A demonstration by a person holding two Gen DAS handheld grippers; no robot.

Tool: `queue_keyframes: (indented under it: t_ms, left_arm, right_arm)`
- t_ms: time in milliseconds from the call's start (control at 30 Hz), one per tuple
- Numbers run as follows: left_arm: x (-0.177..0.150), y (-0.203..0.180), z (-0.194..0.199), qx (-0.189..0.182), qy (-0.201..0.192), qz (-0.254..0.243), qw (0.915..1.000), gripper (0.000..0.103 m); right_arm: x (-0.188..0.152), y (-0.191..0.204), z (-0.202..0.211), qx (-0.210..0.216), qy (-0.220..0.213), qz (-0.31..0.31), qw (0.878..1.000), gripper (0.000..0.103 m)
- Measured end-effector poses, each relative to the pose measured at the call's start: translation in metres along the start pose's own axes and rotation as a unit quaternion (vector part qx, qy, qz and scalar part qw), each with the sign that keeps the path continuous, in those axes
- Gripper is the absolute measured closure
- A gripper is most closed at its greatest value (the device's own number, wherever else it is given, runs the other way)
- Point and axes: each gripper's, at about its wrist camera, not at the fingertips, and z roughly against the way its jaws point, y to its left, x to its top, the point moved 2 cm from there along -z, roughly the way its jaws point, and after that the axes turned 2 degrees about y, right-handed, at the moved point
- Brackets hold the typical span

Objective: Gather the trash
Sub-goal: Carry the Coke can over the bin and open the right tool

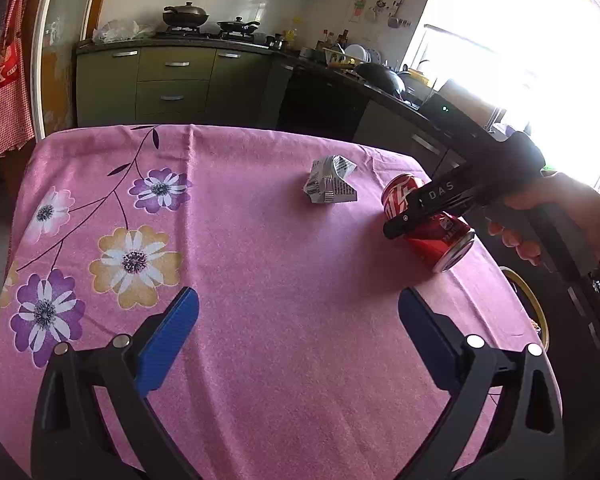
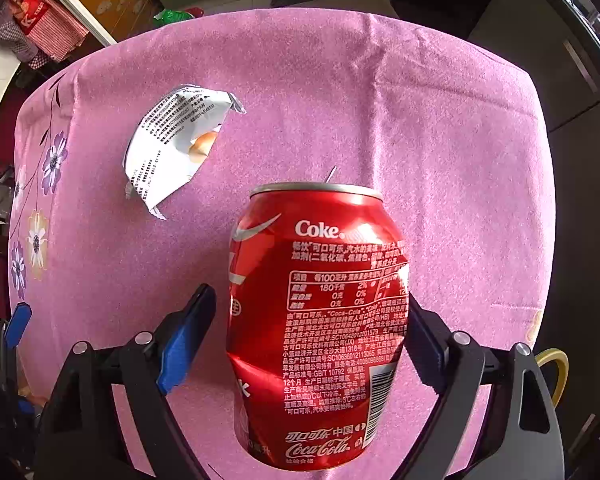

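A dented red Coke can [image 2: 316, 328] lies on its side on the pink flowered tablecloth [image 1: 260, 240]. It also shows in the left wrist view [image 1: 432, 224] at the table's right side. My right gripper [image 2: 312, 320] is open around the can: the right finger touches it, the left finger [image 2: 188, 336] stands a little apart. A crumpled white printed wrapper [image 1: 332, 180] lies beyond the can; it also shows in the right wrist view [image 2: 176, 140]. My left gripper [image 1: 298, 332] is open and empty above the table's near middle.
A yellow-rimmed bin [image 1: 534, 312] sits below the table's right edge. Kitchen counters with pans [image 1: 188, 14] and dishes run along the back and right. A red checked apron [image 1: 8, 76] hangs at the left. Bright window at right.
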Motion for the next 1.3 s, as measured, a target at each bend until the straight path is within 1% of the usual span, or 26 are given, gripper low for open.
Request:
queue_keyframes:
  t_ms: [67, 100, 200, 367, 467, 600, 667, 733, 833, 933, 1100, 1200, 1300]
  left_arm:
    - [0.0, 0.0, 0.0, -0.002, 0.002, 0.0, 1.0, 0.008]
    - [0.0, -0.001, 0.0, -0.002, 0.002, 0.0, 1.0, 0.008]
    - [-0.001, -0.002, 0.0, -0.003, 0.004, -0.003, 1.0, 0.008]
    - [-0.002, -0.004, -0.002, -0.002, 0.007, -0.008, 0.9999, 0.008]
    - [-0.003, -0.005, -0.003, -0.002, 0.009, -0.009, 0.9999, 0.008]
    - [-0.003, -0.006, -0.001, -0.003, 0.006, -0.011, 0.9999, 0.008]
    - [-0.003, -0.006, -0.001, -0.003, 0.006, -0.012, 0.9999, 0.008]
    - [-0.003, -0.007, -0.001, -0.004, 0.006, -0.014, 0.9999, 0.008]
    - [-0.004, -0.01, -0.001, -0.003, 0.007, -0.019, 0.9998, 0.008]
    - [-0.004, -0.012, -0.002, 0.0, 0.006, -0.026, 0.9997, 0.008]
    - [-0.006, -0.015, -0.006, 0.004, 0.01, -0.033, 0.9994, 0.008]
    - [-0.006, -0.017, -0.006, 0.004, 0.011, -0.037, 0.9992, 0.008]
    - [-0.006, -0.018, -0.005, 0.003, 0.01, -0.041, 0.9991, 0.008]
  right_arm:
    - [0.002, 0.005, -0.005, -0.004, 0.003, -0.002, 1.0, 0.03]
    - [0.003, 0.009, -0.006, -0.008, 0.0, -0.001, 1.0, 0.031]
    - [0.005, 0.014, -0.007, 0.001, -0.003, -0.006, 1.0, 0.032]
    - [0.0, 0.011, 0.012, 0.014, -0.022, -0.005, 1.0, 0.032]
    - [-0.008, 0.001, 0.027, 0.024, -0.031, -0.008, 0.999, 0.032]
    - [-0.029, -0.018, 0.05, 0.035, -0.045, -0.019, 0.998, 0.032]
    - [-0.046, -0.036, 0.061, 0.04, -0.053, -0.032, 0.997, 0.032]
    - [-0.066, -0.063, 0.073, 0.041, -0.061, -0.052, 0.996, 0.032]
    - [-0.104, -0.115, 0.083, 0.036, -0.068, -0.091, 0.993, 0.032]
    - [-0.142, -0.175, 0.085, 0.024, -0.069, -0.141, 0.987, 0.032]
    - [-0.194, -0.26, 0.072, 0.005, -0.054, -0.211, 0.976, 0.032]
    - [-0.214, -0.296, 0.056, -0.01, -0.037, -0.232, 0.972, 0.031]
    - [-0.227, -0.323, 0.04, -0.016, -0.021, -0.252, 0.967, 0.031]
